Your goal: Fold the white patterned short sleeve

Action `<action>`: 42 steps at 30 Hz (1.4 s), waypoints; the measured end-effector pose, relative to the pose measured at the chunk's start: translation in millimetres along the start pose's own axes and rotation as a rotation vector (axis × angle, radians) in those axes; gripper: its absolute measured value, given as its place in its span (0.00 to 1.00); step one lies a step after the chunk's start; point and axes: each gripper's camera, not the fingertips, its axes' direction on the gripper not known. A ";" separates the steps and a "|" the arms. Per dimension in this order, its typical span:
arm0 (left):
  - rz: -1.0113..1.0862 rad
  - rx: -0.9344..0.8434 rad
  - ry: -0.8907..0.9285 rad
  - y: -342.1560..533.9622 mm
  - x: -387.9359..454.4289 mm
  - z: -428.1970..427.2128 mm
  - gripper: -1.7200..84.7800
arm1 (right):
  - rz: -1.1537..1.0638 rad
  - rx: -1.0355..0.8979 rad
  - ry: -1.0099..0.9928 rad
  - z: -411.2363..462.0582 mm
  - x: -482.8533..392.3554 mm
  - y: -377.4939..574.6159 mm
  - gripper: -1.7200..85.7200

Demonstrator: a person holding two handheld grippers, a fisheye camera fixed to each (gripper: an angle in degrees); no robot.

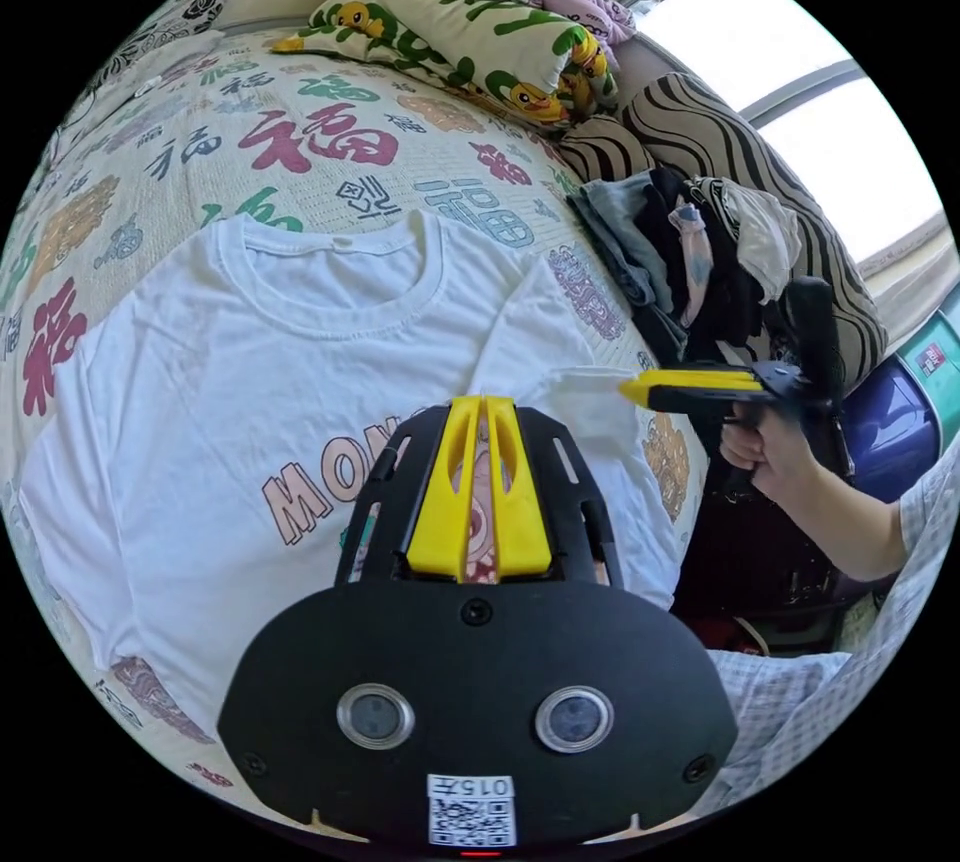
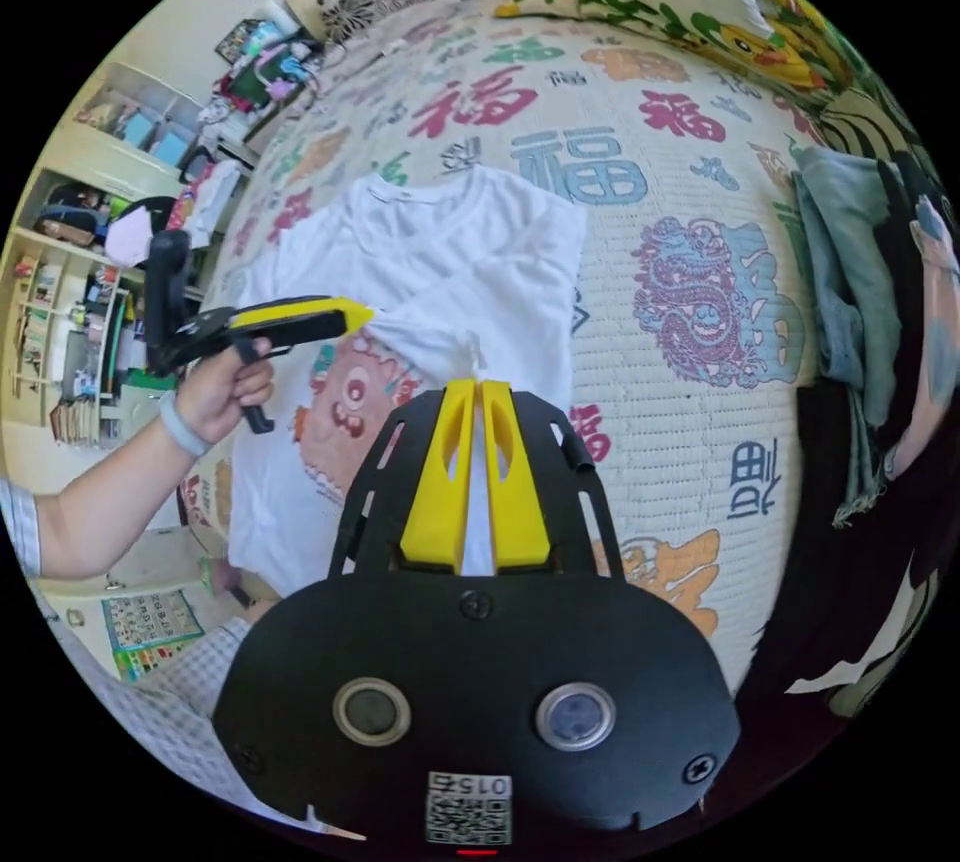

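Note:
A white short-sleeve shirt (image 1: 250, 362) with printed letters and a pink cartoon lies front up on the bed, collar toward the pillows. My left gripper (image 1: 483, 399) sits over the chest print, jaws together with printed cloth in the slit between them. In the right gripper view the left gripper (image 2: 368, 310) touches the shirt (image 2: 450, 232) at the top of the print. My right gripper (image 2: 478, 387) is shut on the white sleeve, lifting it off the bed. In the left gripper view the right gripper (image 1: 628, 390) pinches that sleeve edge at the shirt's right side.
The bed cover (image 1: 300, 132) has large coloured characters. A duck-print pillow (image 1: 450, 32) lies at the head. A pile of clothes (image 1: 700, 252) sits against a striped cushion (image 1: 740, 162) beside the shirt. Cluttered shelves (image 2: 80, 202) stand past the bed's far side.

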 end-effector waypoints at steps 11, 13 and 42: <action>0.032 -0.172 -0.138 0.2 -17.2 5.8 0.08 | 0.006 -0.153 -0.071 41.9 -19.7 16.2 0.07; 0.044 -0.159 -0.135 -10.0 -17.8 -4.7 0.10 | 0.077 -0.109 -0.081 24.9 -3.6 19.0 0.08; 0.074 -0.075 -0.022 -134.4 15.0 64.1 0.11 | 0.297 -0.032 -0.005 32.6 45.9 -15.3 0.06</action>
